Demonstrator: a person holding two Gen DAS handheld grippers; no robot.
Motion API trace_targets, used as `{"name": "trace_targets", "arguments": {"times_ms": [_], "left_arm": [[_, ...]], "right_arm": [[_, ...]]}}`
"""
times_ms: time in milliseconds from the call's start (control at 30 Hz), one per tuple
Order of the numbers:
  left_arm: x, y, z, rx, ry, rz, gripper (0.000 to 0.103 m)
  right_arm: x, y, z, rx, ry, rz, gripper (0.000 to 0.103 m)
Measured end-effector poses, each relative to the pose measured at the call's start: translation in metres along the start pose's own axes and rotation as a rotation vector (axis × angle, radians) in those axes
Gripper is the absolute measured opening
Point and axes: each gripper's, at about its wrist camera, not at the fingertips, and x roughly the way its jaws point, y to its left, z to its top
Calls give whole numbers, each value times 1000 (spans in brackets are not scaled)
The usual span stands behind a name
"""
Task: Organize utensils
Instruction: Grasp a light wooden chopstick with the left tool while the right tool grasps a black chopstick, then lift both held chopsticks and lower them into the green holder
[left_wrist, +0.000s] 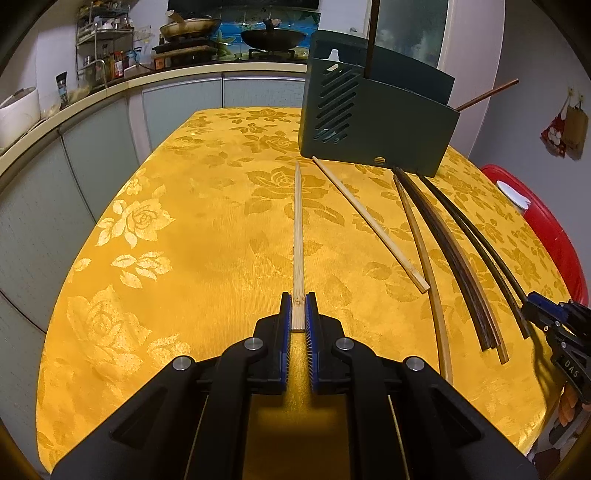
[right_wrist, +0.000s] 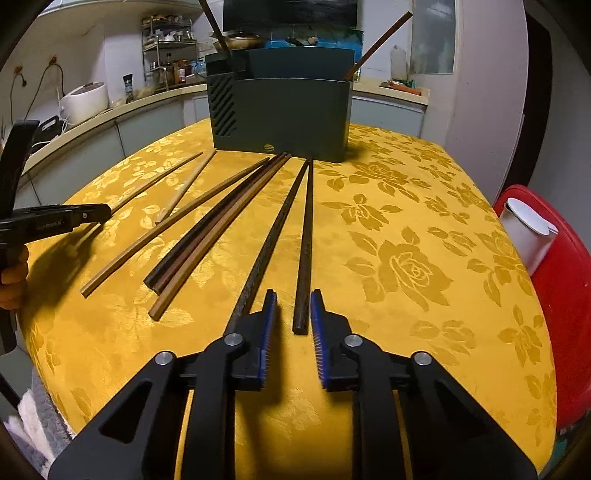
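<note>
On the yellow rose-patterned surface (left_wrist: 155, 229), left wrist view: left tongs (left_wrist: 297, 310) closed tight on the near end of a pale bamboo chopstick (left_wrist: 297, 229), which lies flat and points toward the dark green utensil holder (left_wrist: 380, 125) at the far side. A second pale chopstick (left_wrist: 369, 221) lies loose just to its right; brown and black sticks fan out beyond that. Two dark chopsticks already stand in the holder. Right tongs (left_wrist: 543, 314) enter at the right edge, by the black sticks.

Right wrist view: right tongs (right_wrist: 293, 314) stand narrowly parted, pads not pressing anything. One black chopstick (right_wrist: 304, 243) has its near end between the jaws, close to the right pad; its twin (right_wrist: 273, 236) runs under the left finger, outside the gap. Brown chopsticks (right_wrist: 207, 236) lie in a bundle to the left. Holder (right_wrist: 280, 118) stands upright straight ahead.

Handling note, a judgement: centre the black stick between the pads before gripping, so the twin is not dragged along. For the bamboo stick, lift the tip clear of the cloth, tilt it upright, then lower it into the holder's open top.
</note>
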Motion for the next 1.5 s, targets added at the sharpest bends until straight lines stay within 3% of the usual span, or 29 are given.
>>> {"name": "trace_targets", "arguments": {"times_ms": [133, 500, 867, 1200, 1500], "left_arm": [[0, -3, -1, 17, -2, 11, 7], [-9, -11, -2, 49, -5, 9, 7], [-83, -4, 22, 9, -172, -24, 7], [-86, -12, 26, 74, -95, 8, 7], [-99, -12, 32, 54, -139, -7, 7]], "right_arm": [[0, 2, 0, 1, -3, 14, 10], [-9, -8, 5, 54, -3, 20, 8], [-62, -24, 33, 103, -160, 21, 8], [-78, -26, 44, 115, -202, 25, 8], [-86, -30, 49, 140, -221, 31, 8]]}}
